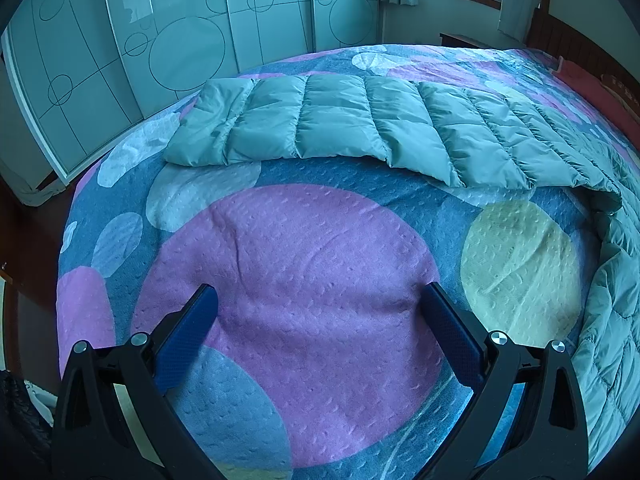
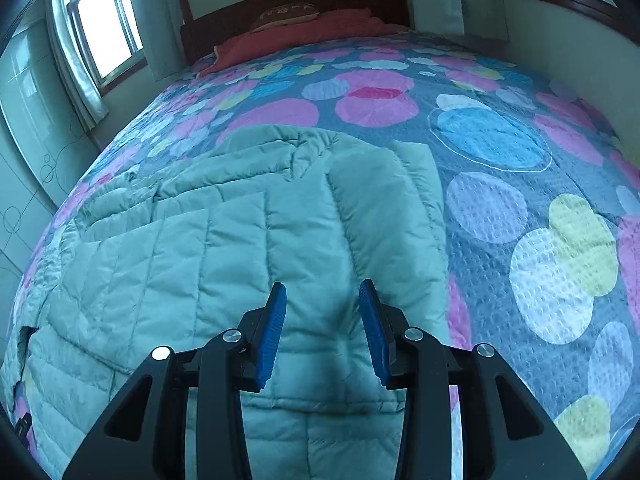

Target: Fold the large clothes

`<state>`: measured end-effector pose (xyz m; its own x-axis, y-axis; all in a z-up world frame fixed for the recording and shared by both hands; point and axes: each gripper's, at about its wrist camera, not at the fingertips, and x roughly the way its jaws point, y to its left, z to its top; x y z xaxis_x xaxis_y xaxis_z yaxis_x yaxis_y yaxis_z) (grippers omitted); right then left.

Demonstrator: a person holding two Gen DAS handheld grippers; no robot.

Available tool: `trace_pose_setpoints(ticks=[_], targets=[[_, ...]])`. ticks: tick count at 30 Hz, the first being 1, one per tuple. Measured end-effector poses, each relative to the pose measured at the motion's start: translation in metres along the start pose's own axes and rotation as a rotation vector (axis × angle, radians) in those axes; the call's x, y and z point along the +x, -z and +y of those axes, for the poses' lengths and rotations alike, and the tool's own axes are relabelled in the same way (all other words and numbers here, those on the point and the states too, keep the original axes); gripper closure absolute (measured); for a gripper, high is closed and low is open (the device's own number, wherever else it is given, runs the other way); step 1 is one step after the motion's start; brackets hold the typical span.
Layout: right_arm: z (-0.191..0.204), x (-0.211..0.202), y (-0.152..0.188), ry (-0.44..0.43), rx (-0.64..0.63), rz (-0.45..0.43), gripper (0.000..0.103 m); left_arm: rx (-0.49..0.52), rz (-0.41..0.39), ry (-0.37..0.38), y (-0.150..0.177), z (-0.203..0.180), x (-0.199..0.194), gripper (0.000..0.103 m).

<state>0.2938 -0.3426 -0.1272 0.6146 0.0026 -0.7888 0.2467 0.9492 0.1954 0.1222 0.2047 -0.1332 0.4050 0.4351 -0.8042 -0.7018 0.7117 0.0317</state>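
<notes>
Here, a pale green quilted down jacket (image 2: 224,248) lies spread on a bed (image 2: 500,208) covered by a bedspread printed with large pink, blue, white and yellow circles. In the left wrist view, one sleeve (image 1: 320,120) of the jacket extends flat across the bedspread toward the sliding wardrobe doors (image 1: 160,40), while the jacket body runs down the right edge of the frame. The left gripper (image 1: 320,304) hovers above a bare pink circle of the bedspread, apart from the sleeve; its blue-padded fingers (image 1: 188,336) are spread wide and hold nothing. In the right wrist view, the right gripper (image 2: 323,300) hangs over the jacket near its right-hand edge, with a folded-over panel of the garment just ahead. Its jaws stand partly open, with a moderate gap, and nothing sits between them. At the head of the bed, a red blanket (image 2: 304,36) and a pillow (image 2: 288,14) rest against a dark wooden headboard (image 2: 224,28); a curtained window (image 2: 104,28) lies to the left.
</notes>
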Motion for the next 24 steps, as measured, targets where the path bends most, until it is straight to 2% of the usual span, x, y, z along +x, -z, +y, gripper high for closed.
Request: trace_pose_setpoints(ticks=[1,4,6,8,11,15,18,20,21,22,24], targets=[[-0.003,0.009,0.001,-0.010,0.004,0.030,0.064,-0.001,0.000,0.001,-0.001,0.001,0.001,0.002],[0.002,0.000,-0.009,-0.016,-0.025,0.023,0.064,0.000,-0.001,0.000,0.000,0.000,-0.001,0.002],[0.001,-0.013,-0.024,-0.038,-0.005,-0.029,0.064,0.000,-0.001,-0.001,0.000,0.000,0.000,0.002],[0.000,-0.017,-0.042,-0.021,0.001,-0.073,0.064,0.003,-0.002,-0.004,0.000,0.000,0.000,0.002],[-0.004,0.003,-0.060,0.011,0.010,-0.069,0.064,0.004,-0.003,-0.004,0.000,0.000,0.000,0.002],[-0.008,0.049,-0.058,0.040,-0.004,0.027,0.063,0.005,-0.003,-0.006,-0.001,0.000,0.001,0.002],[0.001,0.038,-0.057,0.062,-0.026,0.016,0.063,0.004,-0.002,-0.003,-0.001,0.000,0.001,0.002],[0.011,0.017,-0.050,0.009,-0.017,-0.006,0.063,0.004,-0.003,-0.004,-0.001,0.000,0.001,0.002],[0.017,0.006,-0.044,-0.001,-0.030,-0.021,0.060,0.005,-0.004,-0.005,0.000,0.000,0.000,0.002],[0.025,-0.003,-0.037,-0.005,-0.049,-0.040,0.047,0.005,-0.004,-0.005,0.000,0.000,0.001,0.002],[0.038,-0.017,-0.019,-0.012,-0.093,-0.068,0.037,0.004,-0.004,-0.004,0.001,0.000,0.000,0.002]])
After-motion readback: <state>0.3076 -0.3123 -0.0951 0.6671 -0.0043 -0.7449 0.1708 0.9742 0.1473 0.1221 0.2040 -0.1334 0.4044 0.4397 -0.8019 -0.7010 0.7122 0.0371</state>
